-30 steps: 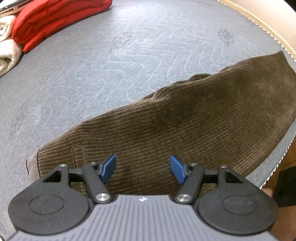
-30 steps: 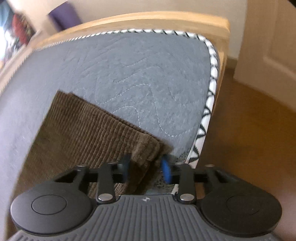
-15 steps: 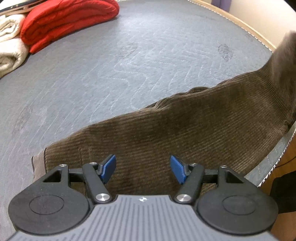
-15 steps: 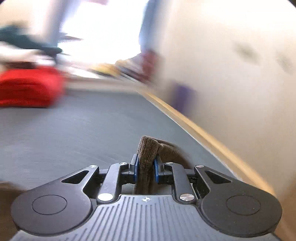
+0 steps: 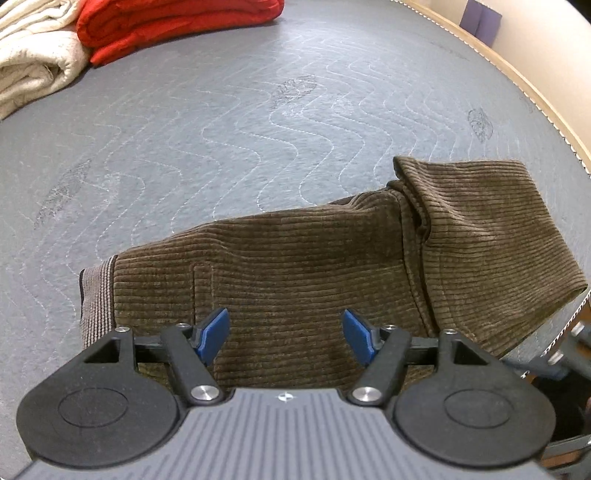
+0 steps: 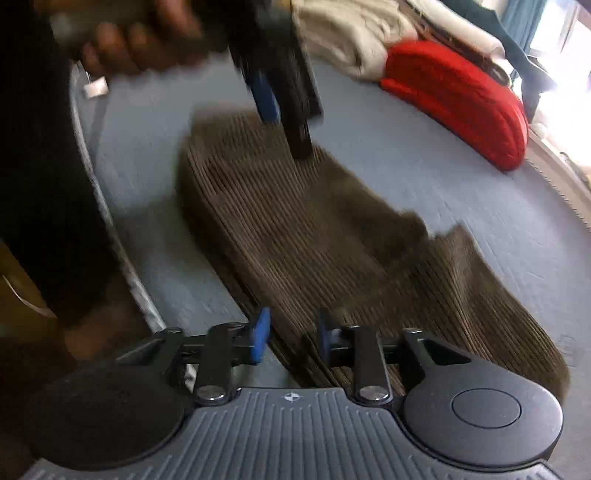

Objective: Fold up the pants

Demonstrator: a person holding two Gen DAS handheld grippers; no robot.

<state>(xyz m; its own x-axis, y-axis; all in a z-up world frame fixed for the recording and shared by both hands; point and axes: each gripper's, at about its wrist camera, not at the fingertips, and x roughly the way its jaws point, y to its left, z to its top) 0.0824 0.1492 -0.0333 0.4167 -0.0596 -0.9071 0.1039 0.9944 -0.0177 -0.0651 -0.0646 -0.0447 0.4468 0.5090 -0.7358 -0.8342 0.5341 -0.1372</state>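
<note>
Brown corduroy pants lie on the grey quilted mattress, near its front edge. The leg end is folded back over the rest on the right. The waistband is at the left. My left gripper is open and hovers over the pants' near edge. In the blurred right wrist view the pants stretch away from my right gripper, which is open at the fold's near edge. The left gripper shows above the far end of the pants.
A folded red blanket and a cream blanket lie at the mattress's far left. The wooden bed frame runs along the right. The mattress's piped edge and the floor are to the left in the right wrist view.
My right gripper carried the leg end up and over, laid it on the pants and opened. The left gripper stayed open over the near edge.
</note>
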